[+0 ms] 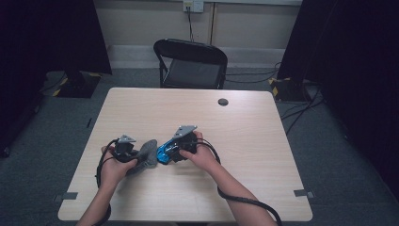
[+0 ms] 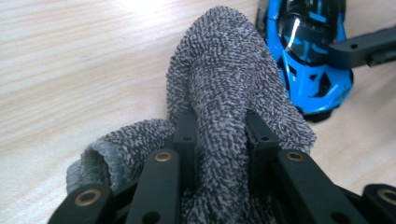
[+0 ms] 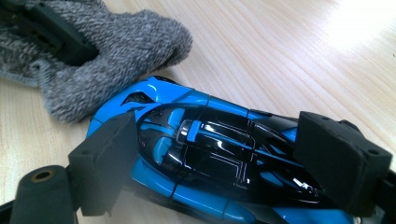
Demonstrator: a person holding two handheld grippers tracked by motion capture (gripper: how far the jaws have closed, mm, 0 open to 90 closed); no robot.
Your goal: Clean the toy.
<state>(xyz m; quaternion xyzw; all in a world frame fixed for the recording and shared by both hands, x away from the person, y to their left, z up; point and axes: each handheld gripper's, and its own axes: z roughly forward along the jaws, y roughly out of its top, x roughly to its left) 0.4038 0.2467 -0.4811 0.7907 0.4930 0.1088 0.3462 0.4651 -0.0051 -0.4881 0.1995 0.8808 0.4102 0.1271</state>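
One fuzzy grey cloth (image 2: 224,93), glossy blue toy car (image 3: 210,158)

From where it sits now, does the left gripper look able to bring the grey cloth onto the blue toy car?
Probably yes. The left gripper is shut on the grey cloth, whose tip lies right beside the blue toy car, with bare table around; the right gripper straddles the car.

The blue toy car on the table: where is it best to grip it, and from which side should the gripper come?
Probably across the blue toy car's length, one pad on each end, coming from above: it lies low and flat on the table, its black roof is curved and glossy, and the ends give firmer faces. The right gripper already straddles it so.
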